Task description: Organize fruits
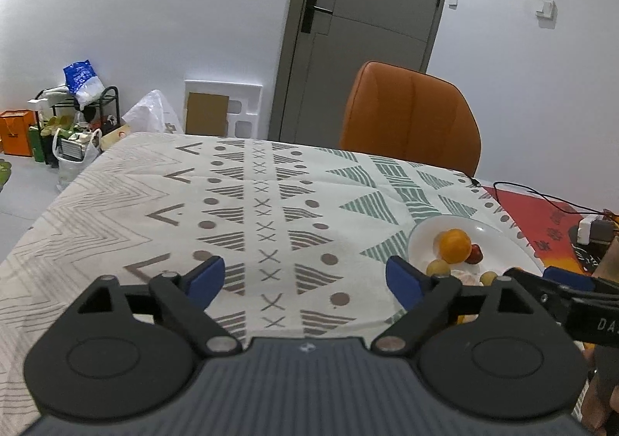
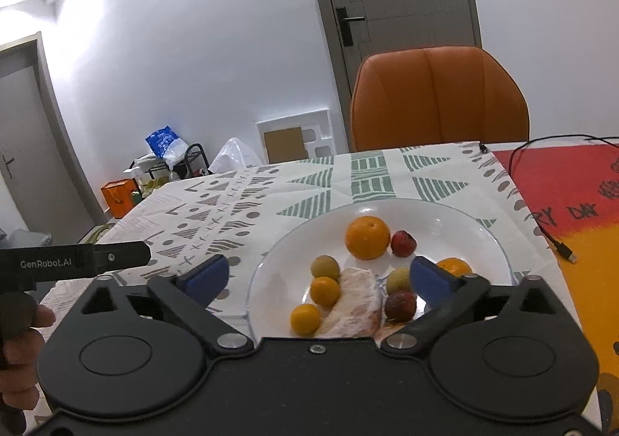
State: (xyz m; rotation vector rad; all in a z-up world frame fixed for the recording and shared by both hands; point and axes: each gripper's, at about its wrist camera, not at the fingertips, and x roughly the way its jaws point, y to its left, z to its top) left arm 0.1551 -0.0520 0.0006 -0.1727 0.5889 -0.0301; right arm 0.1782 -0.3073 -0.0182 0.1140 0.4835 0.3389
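A white plate (image 2: 445, 215) on the patterned tablecloth holds several fruits: a big orange (image 2: 367, 236), a red plum (image 2: 403, 243), small green fruits (image 2: 325, 267), small yellow-orange fruits (image 2: 305, 318), a dark red fruit (image 2: 400, 305) and a peeled pomelo piece (image 2: 354, 304). My right gripper (image 2: 319, 279) is open and empty, low over the plate's near side. My left gripper (image 1: 305, 279) is open and empty over bare cloth, left of the plate (image 1: 491, 238), where the orange (image 1: 455, 245) shows.
An orange chair (image 2: 439, 99) stands at the table's far edge. A red and yellow mat (image 2: 572, 196) with a black cable (image 2: 557, 242) lies right of the plate. A door and floor clutter (image 1: 73, 122) are behind.
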